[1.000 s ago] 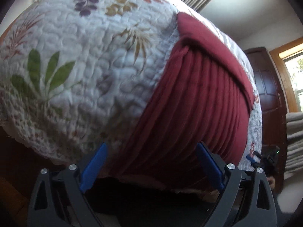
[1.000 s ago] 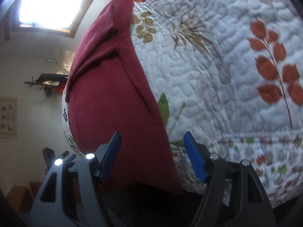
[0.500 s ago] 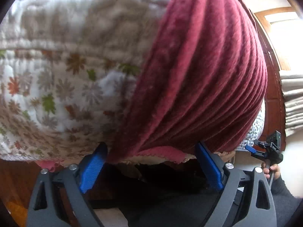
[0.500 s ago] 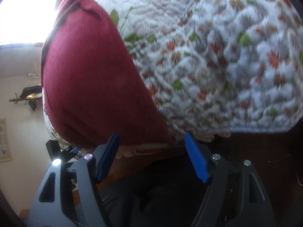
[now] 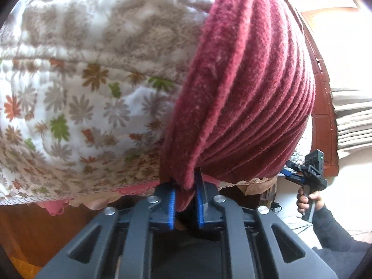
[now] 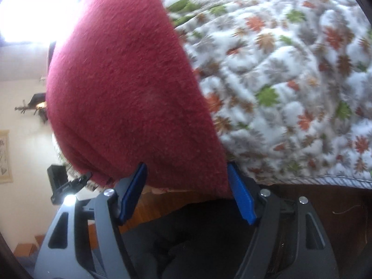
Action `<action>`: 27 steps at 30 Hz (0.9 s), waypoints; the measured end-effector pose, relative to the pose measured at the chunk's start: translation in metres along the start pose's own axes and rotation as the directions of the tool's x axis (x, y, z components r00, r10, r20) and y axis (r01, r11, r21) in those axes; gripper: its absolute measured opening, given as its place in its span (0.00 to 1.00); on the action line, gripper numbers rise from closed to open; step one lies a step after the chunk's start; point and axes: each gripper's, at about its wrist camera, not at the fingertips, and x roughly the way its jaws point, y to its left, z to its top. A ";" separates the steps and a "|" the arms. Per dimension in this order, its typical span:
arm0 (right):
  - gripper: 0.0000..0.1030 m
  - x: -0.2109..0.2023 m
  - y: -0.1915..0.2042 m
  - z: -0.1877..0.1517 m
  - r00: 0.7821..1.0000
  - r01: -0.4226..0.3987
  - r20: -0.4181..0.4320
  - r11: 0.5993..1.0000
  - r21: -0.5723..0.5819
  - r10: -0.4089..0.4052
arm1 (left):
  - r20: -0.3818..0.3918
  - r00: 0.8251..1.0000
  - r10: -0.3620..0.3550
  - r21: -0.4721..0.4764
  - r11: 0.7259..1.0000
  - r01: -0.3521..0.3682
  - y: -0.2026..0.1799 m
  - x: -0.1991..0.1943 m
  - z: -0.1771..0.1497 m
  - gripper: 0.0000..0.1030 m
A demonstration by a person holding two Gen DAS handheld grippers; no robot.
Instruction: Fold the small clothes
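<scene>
At the near edge of the bed, one red garment lies on the quilt, its hem hanging just over the border. On the left, the left gripper has its jaws closed nearly together on the garment's near left corner, the ribbed cloth pinched between the blue pads. On the right, the right gripper stands with jaws wide apart, one either side of the garment's near right corner; the hem sits between them but is not clamped.

Step in hand, by judgement: securing both near corners ahead of a fold away from the edge. The next move calls for the right jaws to close on the hem, taking cloth only and not the quilt border beneath, then both corners to rise together.

Count: one garment, one quilt, two grippers. The right gripper and the hand holding it also show at the left view's right margin.
</scene>
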 end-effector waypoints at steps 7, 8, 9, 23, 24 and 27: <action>0.65 0.001 -0.010 -0.002 1.000 0.019 -0.011 0.997 -0.072 -0.020 | 0.006 1.000 0.012 -0.020 1.000 -0.012 0.007 0.004 0.001 0.58; 0.65 0.002 -0.010 -0.001 1.000 0.008 -0.014 0.997 -0.073 -0.009 | 0.014 1.000 0.013 -0.019 1.000 -0.013 0.006 0.003 0.002 0.66; 0.66 0.003 -0.010 0.002 1.000 -0.001 -0.021 0.997 -0.077 -0.001 | 0.014 1.000 0.014 -0.020 1.000 -0.014 0.006 0.003 0.003 0.66; 0.39 0.013 -0.001 -0.001 0.991 -0.090 -0.108 0.987 -0.131 0.076 | -0.002 1.000 0.003 -0.065 0.998 -0.003 0.021 -0.005 0.011 0.47; 0.40 0.016 -0.001 -0.002 0.991 -0.090 -0.109 0.988 -0.127 0.076 | 0.003 1.000 -0.006 -0.073 0.997 0.006 0.023 -0.006 0.013 0.47; 0.30 0.021 -0.001 -0.008 0.988 -0.103 -0.128 0.988 -0.117 0.088 | -0.026 0.999 -0.035 -0.096 0.995 0.033 0.029 -0.011 0.015 0.05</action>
